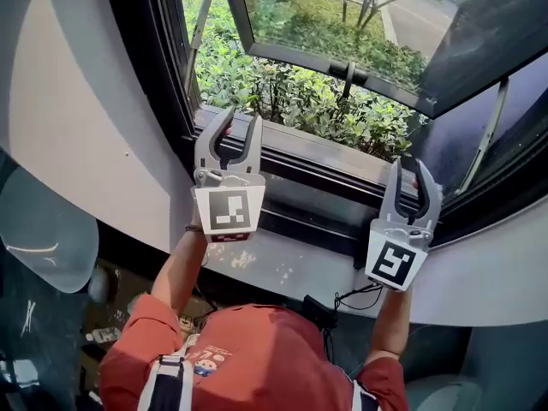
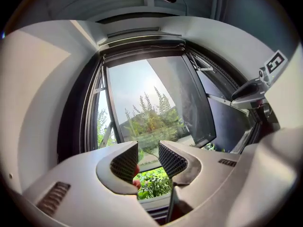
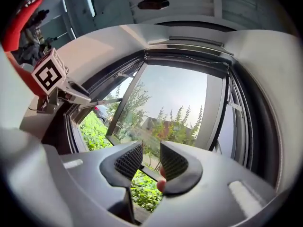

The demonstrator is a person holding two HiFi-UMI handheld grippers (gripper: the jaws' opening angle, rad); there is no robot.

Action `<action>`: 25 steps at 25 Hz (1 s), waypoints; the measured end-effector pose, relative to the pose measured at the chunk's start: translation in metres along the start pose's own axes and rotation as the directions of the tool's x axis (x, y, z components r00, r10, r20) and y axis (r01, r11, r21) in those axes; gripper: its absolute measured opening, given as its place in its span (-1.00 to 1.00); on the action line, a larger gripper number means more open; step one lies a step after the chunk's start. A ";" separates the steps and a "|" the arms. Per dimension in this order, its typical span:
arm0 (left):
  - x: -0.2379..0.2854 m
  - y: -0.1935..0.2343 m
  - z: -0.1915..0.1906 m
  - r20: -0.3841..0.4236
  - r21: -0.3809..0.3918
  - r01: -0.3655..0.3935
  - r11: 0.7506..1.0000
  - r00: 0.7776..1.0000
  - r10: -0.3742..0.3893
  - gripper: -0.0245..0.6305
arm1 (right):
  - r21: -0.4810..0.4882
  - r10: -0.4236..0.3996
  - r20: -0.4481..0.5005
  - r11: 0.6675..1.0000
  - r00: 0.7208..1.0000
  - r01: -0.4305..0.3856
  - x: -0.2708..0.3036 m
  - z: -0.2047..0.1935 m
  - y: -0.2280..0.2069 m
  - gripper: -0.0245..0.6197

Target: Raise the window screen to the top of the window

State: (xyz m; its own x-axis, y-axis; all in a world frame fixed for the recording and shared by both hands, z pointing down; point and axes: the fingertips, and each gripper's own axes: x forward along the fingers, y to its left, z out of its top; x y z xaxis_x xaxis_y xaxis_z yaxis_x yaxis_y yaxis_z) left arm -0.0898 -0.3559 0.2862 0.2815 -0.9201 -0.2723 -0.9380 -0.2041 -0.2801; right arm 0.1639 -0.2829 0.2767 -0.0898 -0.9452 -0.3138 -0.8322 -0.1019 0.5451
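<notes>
The window (image 1: 282, 157) has nothing across its opening; the shrubs outside show through unveiled. The screen's dark bar (image 2: 142, 56) lies along the top of the frame, and it shows again in the right gripper view (image 3: 187, 58). My left gripper (image 1: 242, 118) is held just above the sill's left part, open, with only air between its mesh pads (image 2: 124, 162). My right gripper (image 1: 411, 168) is over the sill's right part, open too and holding nothing. A fingertip of the person shows behind one jaw in each gripper view. Neither gripper touches the frame.
The glass sash (image 1: 342, 24) is swung outward, with its handle (image 1: 347, 71) on the lower rail and stay arms at both sides. Green shrubs (image 1: 291, 97) lie below outside. A pale sill ledge (image 1: 282, 268) runs under the window, with a black cable (image 1: 360, 298) beneath it.
</notes>
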 end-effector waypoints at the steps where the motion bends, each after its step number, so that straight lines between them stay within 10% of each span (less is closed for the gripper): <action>1: -0.006 -0.004 -0.009 -0.017 -0.014 0.005 1.000 1.000 -0.005 -0.51 | 0.020 0.005 0.001 1.000 1.000 -0.005 -0.006 -0.003 0.009 -0.54; 13: -0.071 -0.049 -0.079 -0.144 -0.198 0.032 0.980 0.988 -0.062 -0.51 | 0.406 0.045 -0.141 0.914 0.989 0.016 -0.062 -0.060 0.071 -0.54; 25: -0.095 -0.066 -0.098 -0.176 -0.155 0.096 0.983 0.977 -0.123 -0.51 | 0.383 0.077 -0.160 0.924 0.984 -0.010 -0.080 -0.071 0.087 -0.54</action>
State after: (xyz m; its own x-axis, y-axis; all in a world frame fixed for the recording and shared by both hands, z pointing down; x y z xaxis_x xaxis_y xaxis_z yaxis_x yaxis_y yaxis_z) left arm -0.0746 -0.2873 0.4208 0.3547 -0.9324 -0.0696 -0.9267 -0.3408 -0.1584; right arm 0.1380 -0.2382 0.4045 -0.0646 -0.9877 -0.1426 -0.9774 0.0338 0.2088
